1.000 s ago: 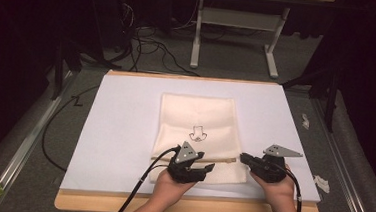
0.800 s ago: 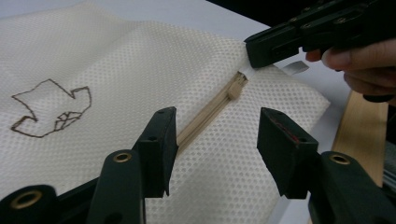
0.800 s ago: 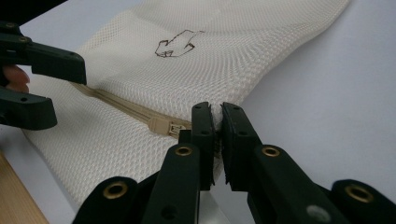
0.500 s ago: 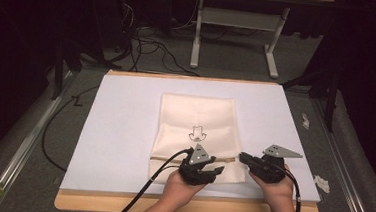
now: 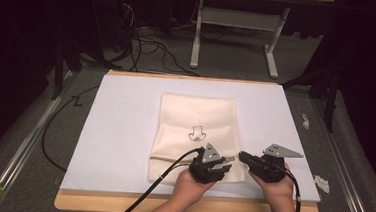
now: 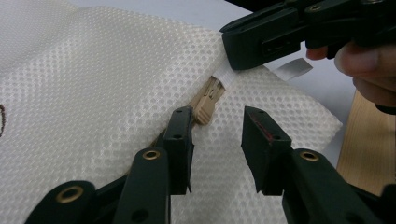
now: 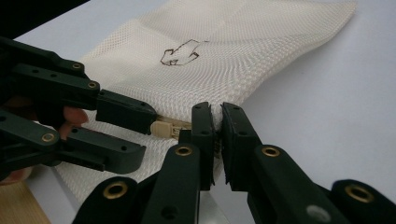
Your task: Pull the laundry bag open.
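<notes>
No legible text, brand, label or number appears in any view. The only sign is a small dark outline drawing printed on the cream mesh bag (image 5: 196,131), near its middle; the drawing (image 7: 182,52) carries no letters. The white tag (image 6: 293,68) at the bag's edge is blank.

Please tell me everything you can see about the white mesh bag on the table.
The mesh bag is cream-white, of fine perforated fabric, lying flat near the middle of the white table cover. A small dark outline drawing is printed on it. A tan zipper runs across near its closer end. The right gripper is shut on the bag's edge at the zipper's end, beside a small white tab. The left gripper is open, its jaws on either side of the zipper pull.
</notes>
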